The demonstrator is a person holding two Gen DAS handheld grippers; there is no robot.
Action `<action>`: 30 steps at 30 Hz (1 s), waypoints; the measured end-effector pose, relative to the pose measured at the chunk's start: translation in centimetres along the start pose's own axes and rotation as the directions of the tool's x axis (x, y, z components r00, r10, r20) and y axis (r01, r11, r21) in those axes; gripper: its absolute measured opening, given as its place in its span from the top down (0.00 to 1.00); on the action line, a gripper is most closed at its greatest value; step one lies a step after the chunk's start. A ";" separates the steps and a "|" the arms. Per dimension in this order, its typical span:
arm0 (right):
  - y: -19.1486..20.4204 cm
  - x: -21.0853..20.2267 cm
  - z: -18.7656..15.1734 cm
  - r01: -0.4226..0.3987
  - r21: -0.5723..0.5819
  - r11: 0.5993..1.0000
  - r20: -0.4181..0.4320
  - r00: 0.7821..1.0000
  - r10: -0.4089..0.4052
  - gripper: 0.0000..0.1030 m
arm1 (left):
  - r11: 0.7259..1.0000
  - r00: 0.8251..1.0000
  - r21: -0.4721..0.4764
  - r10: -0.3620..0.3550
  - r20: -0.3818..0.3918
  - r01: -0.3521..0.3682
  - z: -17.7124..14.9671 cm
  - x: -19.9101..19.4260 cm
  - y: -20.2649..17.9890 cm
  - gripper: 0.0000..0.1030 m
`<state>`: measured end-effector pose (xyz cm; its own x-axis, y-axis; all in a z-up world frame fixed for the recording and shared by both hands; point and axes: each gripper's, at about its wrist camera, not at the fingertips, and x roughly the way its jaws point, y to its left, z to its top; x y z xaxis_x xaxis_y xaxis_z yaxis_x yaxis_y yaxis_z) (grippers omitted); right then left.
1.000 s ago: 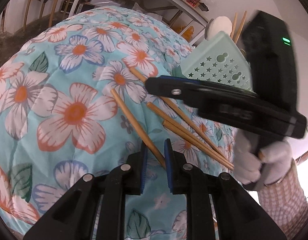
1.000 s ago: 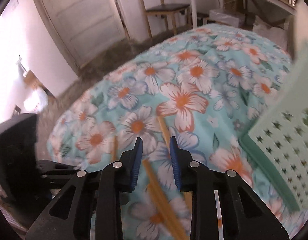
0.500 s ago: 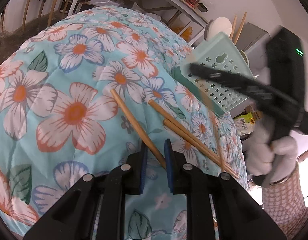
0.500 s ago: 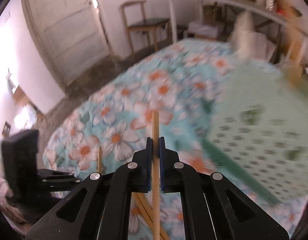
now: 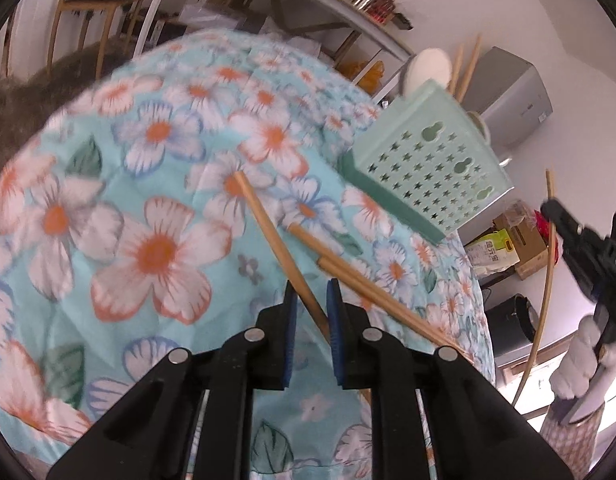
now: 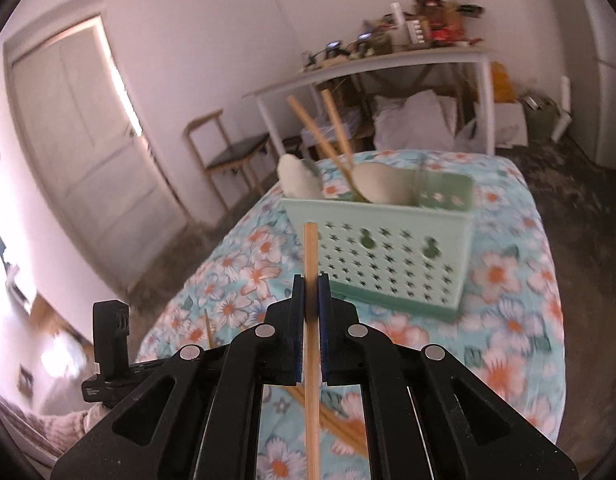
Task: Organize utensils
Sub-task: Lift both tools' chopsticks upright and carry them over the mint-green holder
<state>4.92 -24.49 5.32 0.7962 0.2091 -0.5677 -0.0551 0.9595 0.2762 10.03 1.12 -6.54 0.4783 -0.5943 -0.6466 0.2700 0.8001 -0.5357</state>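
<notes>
Two hand-held grippers are at work over a bench draped in a turquoise floral cloth (image 5: 156,208). The right hand-held gripper (image 6: 310,312) is clamped on a single wooden chopstick (image 6: 310,280), which runs straight up between its blue pads, its blunt end reaching toward twelve o'clock and its other end passing back under the gripper body toward six. In the right wrist view, the mint-green perforated basket (image 6: 392,256) stands on the cloth just beyond that chopstick's end, at about one o'clock. Inside it are two pale spoons (image 6: 378,188) and two upright chopsticks (image 6: 328,136) leaning toward eleven o'clock.

The left hand-held gripper (image 5: 311,320) is low over the cloth, its jaws narrow and closing around a chopstick on the cloth (image 5: 280,248). That stick lies slanted from eleven o'clock down into the gap between the pads; whether both pads already press on it cannot be told. Two more chopsticks (image 5: 372,288) lie side by side just to its right, slanting toward four o'clock near the bench edge.

In the left wrist view the basket stands at about one o'clock, and the right gripper shows at three o'clock beyond the bench edge, carried by a white-gloved hand (image 5: 584,364), its chopstick standing nearly upright.
</notes>
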 end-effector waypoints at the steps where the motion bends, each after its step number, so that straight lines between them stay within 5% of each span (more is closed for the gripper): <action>1: -0.1 -0.3 -0.3 -0.002 0.016 1.000 0.010 1.000 0.002 0.95 | 1.000 1.000 0.010 -0.002 0.013 0.002 0.2 -0.4 -0.3 0.88; 8: -1.4 -2.0 -2.2 -0.043 0.134 0.990 0.080 0.996 0.032 0.95 | 0.996 0.997 0.088 0.016 0.078 -0.023 1.5 -2.1 -2.5 0.94; 22: -3.2 -5.1 -3.4 -0.101 0.184 0.978 0.158 0.985 0.072 0.95 | 0.983 0.991 0.174 0.042 0.124 -0.063 1.9 -3.0 -6.1 0.95; 30: -3.9 -6.1 -3.4 -0.145 0.203 0.969 0.193 0.975 0.105 0.95 | 0.978 0.970 0.202 -0.006 0.241 -0.045 4.6 -6.5 -8.3 0.95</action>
<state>-1.76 -28.86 5.10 0.8874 0.2684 -0.3749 -0.0464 0.8609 0.5066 8.56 -1.31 4.62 0.6642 -0.5616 -0.4934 0.4117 0.8257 -0.3856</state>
